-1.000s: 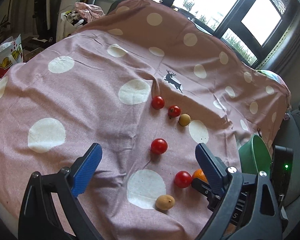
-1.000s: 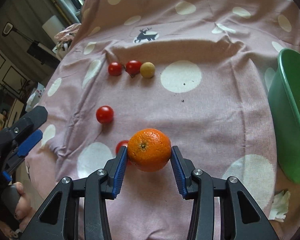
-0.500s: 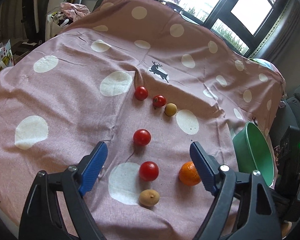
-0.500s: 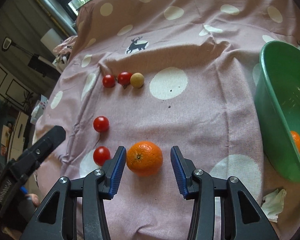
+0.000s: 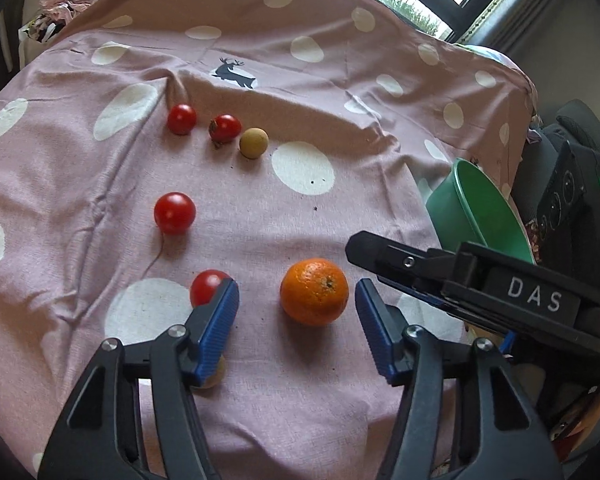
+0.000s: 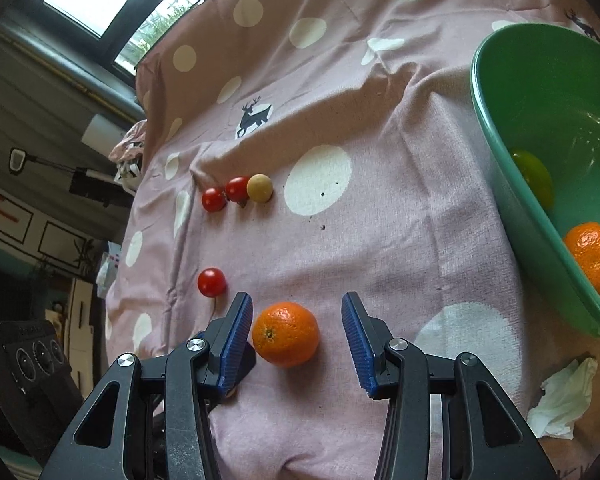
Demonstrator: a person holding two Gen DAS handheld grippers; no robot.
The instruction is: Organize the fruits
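Note:
An orange (image 5: 314, 291) lies on the pink dotted cloth (image 5: 340, 220). My left gripper (image 5: 296, 314) straddles it, jaws closing, with gaps on both sides. My right gripper (image 6: 296, 320) also has the orange (image 6: 286, 334) between its blue pads, open; the right pad stands clear of it. Loose on the cloth are several tomatoes (image 5: 175, 213) and a yellowish round fruit (image 5: 254, 143). One tomato (image 5: 206, 286) and a small brown fruit (image 5: 214, 376) are half hidden behind my left gripper's left finger.
A green bowl (image 6: 496, 128) at the right edge of the cloth holds another orange (image 6: 592, 256) and a green fruit (image 6: 534, 176). A crumpled tissue (image 6: 564, 400) lies in front of it. The right gripper's black finger (image 5: 392, 258) reaches in beside the orange.
The right gripper has let go of the orange, which now rests on the cloth. The left gripper has swung over to the orange, and its jaws have narrowed around it.

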